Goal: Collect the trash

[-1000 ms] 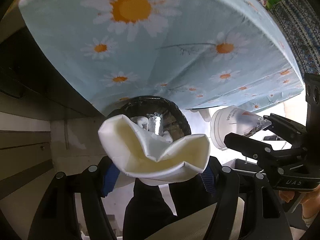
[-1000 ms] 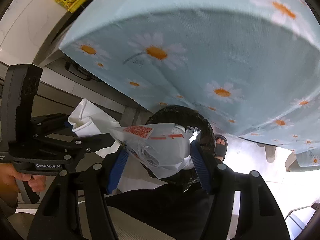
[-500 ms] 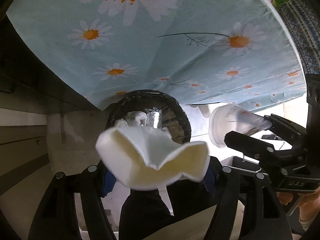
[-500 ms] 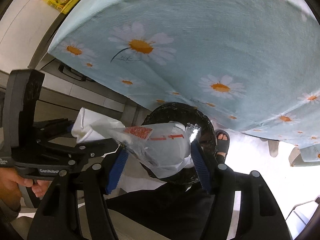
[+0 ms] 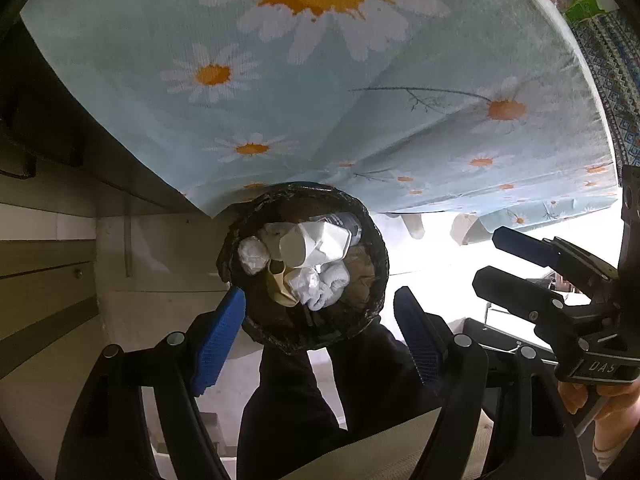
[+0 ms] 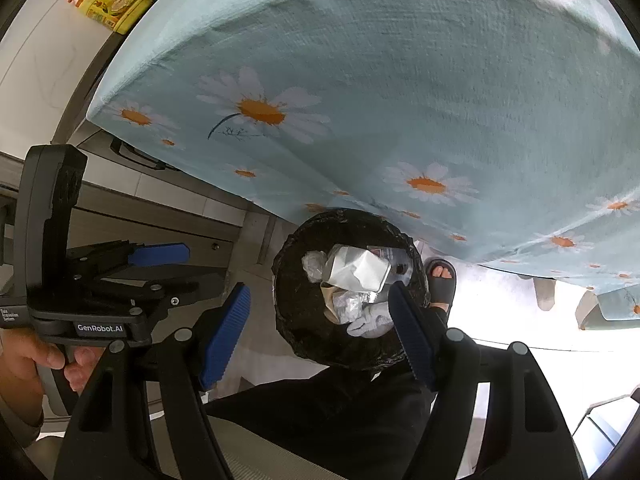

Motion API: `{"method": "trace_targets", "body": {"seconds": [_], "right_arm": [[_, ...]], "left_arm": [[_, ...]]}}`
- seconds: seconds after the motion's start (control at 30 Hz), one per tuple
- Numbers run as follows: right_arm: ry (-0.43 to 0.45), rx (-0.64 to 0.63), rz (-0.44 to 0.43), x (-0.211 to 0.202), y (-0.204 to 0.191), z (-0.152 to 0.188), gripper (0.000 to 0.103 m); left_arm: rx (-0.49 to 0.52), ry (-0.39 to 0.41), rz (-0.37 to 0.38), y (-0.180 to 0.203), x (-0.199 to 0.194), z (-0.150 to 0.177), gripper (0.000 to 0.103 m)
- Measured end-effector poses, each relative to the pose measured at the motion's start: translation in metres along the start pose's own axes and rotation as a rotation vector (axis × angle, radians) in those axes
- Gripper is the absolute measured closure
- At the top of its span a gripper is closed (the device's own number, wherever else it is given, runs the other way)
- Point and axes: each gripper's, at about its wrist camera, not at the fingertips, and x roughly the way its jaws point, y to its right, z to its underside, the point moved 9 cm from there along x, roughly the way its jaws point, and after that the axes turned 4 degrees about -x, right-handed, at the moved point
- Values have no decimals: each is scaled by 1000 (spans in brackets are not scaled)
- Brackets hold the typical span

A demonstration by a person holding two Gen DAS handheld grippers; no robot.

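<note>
Straight below both grippers: trash bin [image 5: 303, 268], already stuffed. Left gripper [image 5: 320, 322] jaws opening, empty; right gripper [image 6: 320, 334] wide, empty too.

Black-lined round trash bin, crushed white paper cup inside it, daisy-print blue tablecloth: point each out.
Black-lined round trash bin [image 5: 376, 240], left wrist view, right rim.
Crushed white paper cup [image 5: 316, 242], left wrist view, creased side.
Daisy-print blue tablecloth [image 6: 440, 92], right wrist view, plain hanging cloth.

Round black-lined trash bin [image 5: 240, 256] on floor beside tablecloth, crumpled white trash [image 5: 316, 240] piled inside
</note>
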Motion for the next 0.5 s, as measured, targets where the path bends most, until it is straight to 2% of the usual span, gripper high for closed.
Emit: {"method": "trace_targets", "body": {"seconds": [0.3,0.4,0.5], "right_arm": [[48,-13,25,-28,-9,-9,32],[69,-16,35,-40,-16,-10,27],[105,-25,55,-60,-25,-12,27]], "left_arm": [[17,50,-3,0,-32,-6,29],[32,80,-2,3,-48,-8,29],[53,111,4,7,-66,-11,29]]}}
